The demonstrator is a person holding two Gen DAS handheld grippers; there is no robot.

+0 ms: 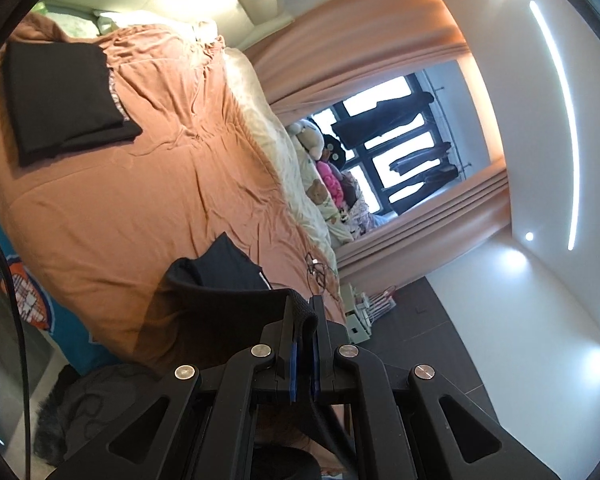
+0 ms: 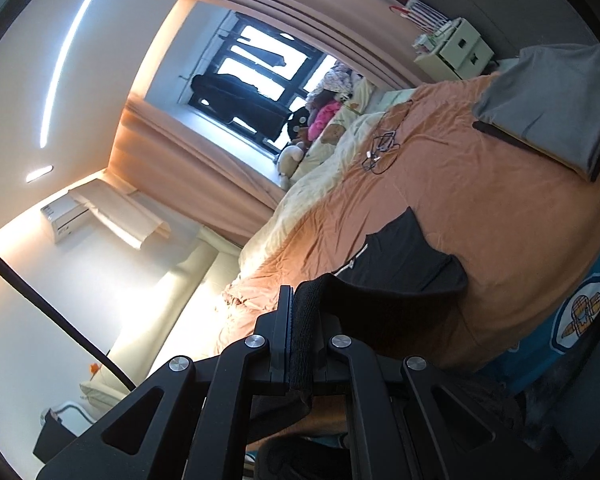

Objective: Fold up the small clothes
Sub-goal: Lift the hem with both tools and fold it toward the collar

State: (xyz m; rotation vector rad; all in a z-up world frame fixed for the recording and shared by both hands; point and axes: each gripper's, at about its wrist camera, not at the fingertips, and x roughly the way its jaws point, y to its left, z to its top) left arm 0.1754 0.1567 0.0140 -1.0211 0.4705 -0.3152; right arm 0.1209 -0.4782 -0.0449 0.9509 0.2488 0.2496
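Over the near edge of the bed point(image 1: 148, 208), the left gripper point(image 1: 305, 312) and the right gripper point(image 2: 300, 304) are each clamped tight on a ribbed hem of one black garment point(image 2: 404, 260), whose far part lies slack on the orange sheet. Open sheet spreads beyond it. A folded black piece point(image 1: 60, 92) sits well apart on one side, a folded grey piece point(image 2: 548, 108) on the other, and a tangled cable point(image 2: 382, 148) near the cream duvet point(image 2: 300, 200).
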